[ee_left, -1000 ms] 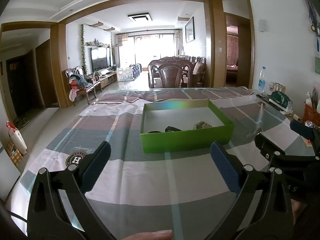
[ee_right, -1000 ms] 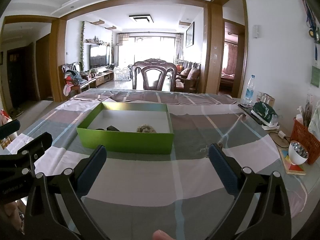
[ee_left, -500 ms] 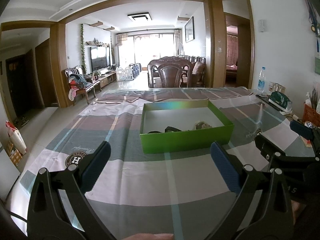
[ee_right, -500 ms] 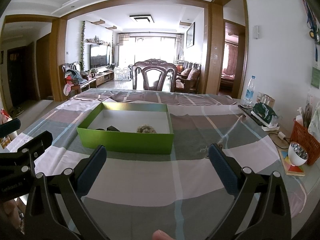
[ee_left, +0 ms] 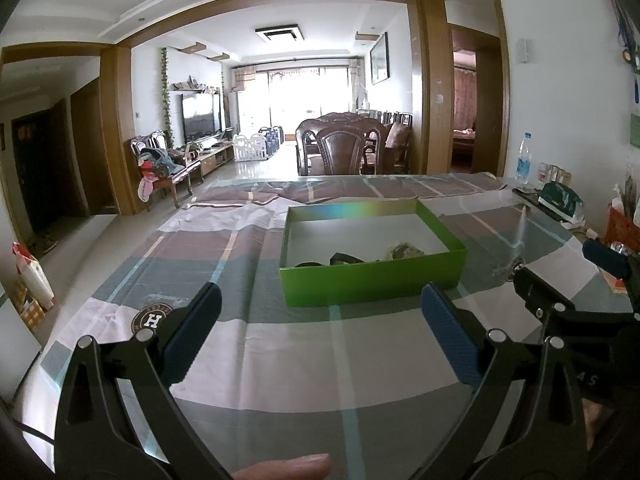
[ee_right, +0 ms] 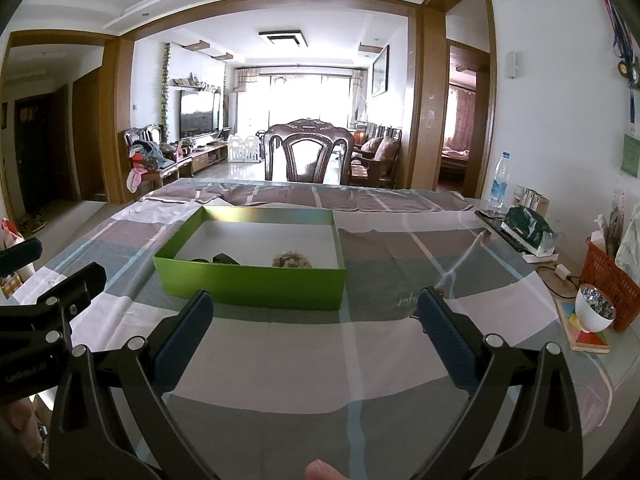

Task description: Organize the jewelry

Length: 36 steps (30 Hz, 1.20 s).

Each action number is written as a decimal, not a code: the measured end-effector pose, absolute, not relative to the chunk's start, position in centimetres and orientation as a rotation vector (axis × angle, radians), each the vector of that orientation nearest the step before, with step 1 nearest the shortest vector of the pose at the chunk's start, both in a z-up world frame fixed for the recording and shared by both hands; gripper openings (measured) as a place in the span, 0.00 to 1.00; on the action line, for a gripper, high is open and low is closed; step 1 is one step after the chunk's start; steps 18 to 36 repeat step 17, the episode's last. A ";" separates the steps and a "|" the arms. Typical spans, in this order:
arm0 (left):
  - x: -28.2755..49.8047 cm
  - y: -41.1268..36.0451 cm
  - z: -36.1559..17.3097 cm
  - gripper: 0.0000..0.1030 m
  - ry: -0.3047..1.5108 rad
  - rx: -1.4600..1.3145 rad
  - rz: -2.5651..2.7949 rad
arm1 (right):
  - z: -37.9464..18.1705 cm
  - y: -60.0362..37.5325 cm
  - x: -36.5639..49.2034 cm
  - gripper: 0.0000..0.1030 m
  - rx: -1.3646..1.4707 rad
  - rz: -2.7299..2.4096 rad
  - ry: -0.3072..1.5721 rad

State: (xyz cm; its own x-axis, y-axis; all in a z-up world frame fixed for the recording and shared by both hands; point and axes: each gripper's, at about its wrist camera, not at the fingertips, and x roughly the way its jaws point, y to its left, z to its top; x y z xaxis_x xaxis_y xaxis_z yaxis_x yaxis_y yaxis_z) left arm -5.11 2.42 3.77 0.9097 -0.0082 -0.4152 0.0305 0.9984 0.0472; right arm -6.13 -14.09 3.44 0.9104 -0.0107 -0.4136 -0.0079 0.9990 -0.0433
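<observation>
My left gripper (ee_left: 320, 320) hangs low in the frame above the checked cloth (ee_left: 280, 360), its blue-padded fingers (ee_left: 194, 332) spread wide with nothing between them. My right gripper (ee_right: 312, 324) is the same, spread wide and empty, just above the cloth at the bottom of its view. Each gripper shows at the edge of the other's picture: the right one at the right edge of the left view, the left one at the left edge of the right view. Ahead of both, in the middle of each frame, a green box (ee_left: 372, 276) sits open on the desk (ee_right: 624, 344). Inside it, near the front wall, lie a dark strap-like piece (ee_right: 224, 258) and a pale beaded piece (ee_right: 292, 261), apart from one another. At the right of the right view stand a white cup (ee_right: 594, 312) and an orange basket (ee_right: 612, 280).
</observation>
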 end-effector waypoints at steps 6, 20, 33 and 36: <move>-5.2 2.5 3.7 0.96 0.427 0.046 -0.031 | 3.4 -14.1 -6.1 0.97 -0.046 -0.002 0.426; -3.7 3.3 2.4 0.96 0.509 0.015 -0.039 | 2.8 -14.6 -5.5 0.97 -0.046 0.003 0.462; -3.7 3.3 2.4 0.96 0.509 0.015 -0.039 | 2.8 -14.6 -5.5 0.97 -0.046 0.003 0.462; -3.7 3.3 2.4 0.96 0.509 0.015 -0.039 | 2.8 -14.6 -5.5 0.97 -0.046 0.003 0.462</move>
